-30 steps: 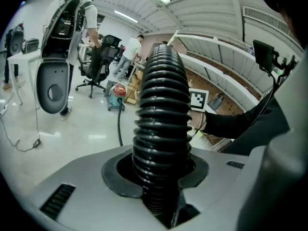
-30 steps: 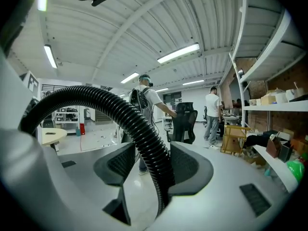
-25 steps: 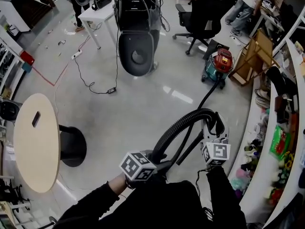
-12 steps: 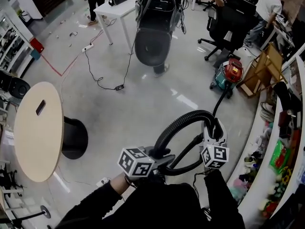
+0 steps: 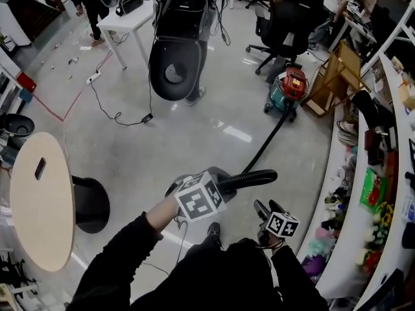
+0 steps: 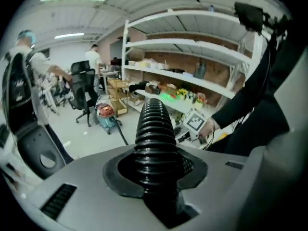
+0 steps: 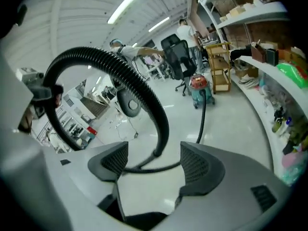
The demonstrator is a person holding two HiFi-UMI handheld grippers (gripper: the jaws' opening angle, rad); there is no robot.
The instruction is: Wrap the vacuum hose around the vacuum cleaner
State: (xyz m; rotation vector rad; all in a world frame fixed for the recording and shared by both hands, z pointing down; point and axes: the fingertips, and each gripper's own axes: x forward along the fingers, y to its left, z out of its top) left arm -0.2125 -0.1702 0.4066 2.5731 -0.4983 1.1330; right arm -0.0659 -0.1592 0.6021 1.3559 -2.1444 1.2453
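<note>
The red and teal vacuum cleaner (image 5: 288, 86) stands on the floor far ahead, also in the left gripper view (image 6: 106, 115) and the right gripper view (image 7: 198, 88). Its black ribbed hose (image 5: 256, 177) runs from it across the floor to me. My left gripper (image 5: 224, 186) is shut on the hose (image 6: 154, 129), which stands between its jaws (image 6: 156, 174) as they close tighter. My right gripper (image 5: 262, 211) hangs lower right of it, its jaws opening with nothing between them (image 7: 154, 165). The hose loop (image 7: 120, 71) arcs beyond them.
A round wooden table (image 5: 39, 199) on a black base stands to my left. A curved white counter (image 5: 350, 193) with clutter runs along the right. Ahead are a large black rig (image 5: 175, 63), a white table (image 5: 126, 21), an office chair (image 5: 285, 31), a wooden cart (image 5: 334, 76) and floor cables (image 5: 117, 115).
My right gripper has let go of the hose and dropped lower. The left gripper has risen with the hose, and the wide loop held between both grippers is gone.
</note>
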